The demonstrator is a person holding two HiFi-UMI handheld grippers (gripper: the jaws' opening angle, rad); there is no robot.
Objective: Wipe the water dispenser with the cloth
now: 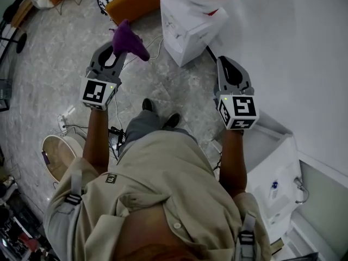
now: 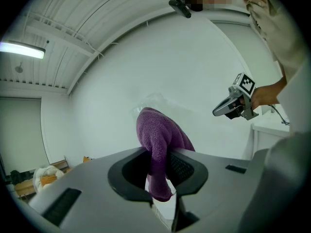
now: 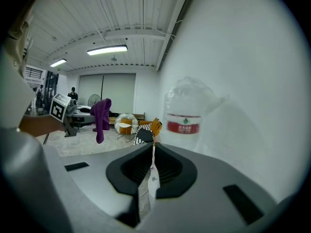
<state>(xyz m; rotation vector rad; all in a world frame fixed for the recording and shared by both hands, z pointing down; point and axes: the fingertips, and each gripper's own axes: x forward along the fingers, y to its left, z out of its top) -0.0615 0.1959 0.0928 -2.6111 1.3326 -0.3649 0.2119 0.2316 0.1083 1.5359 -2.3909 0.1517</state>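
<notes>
bright | ceiling tube lights (image 3: 107, 49) | fisheye edge vignette | soft shadows

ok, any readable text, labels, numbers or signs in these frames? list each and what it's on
Red label on the water bottle: white print, too blurred to read.
Shirt patch: mark too small to read.
Cubes on the left claw and right claw: square marker patterns only, no letters.
Purple cloth: no print visible.
Nothing legible.
</notes>
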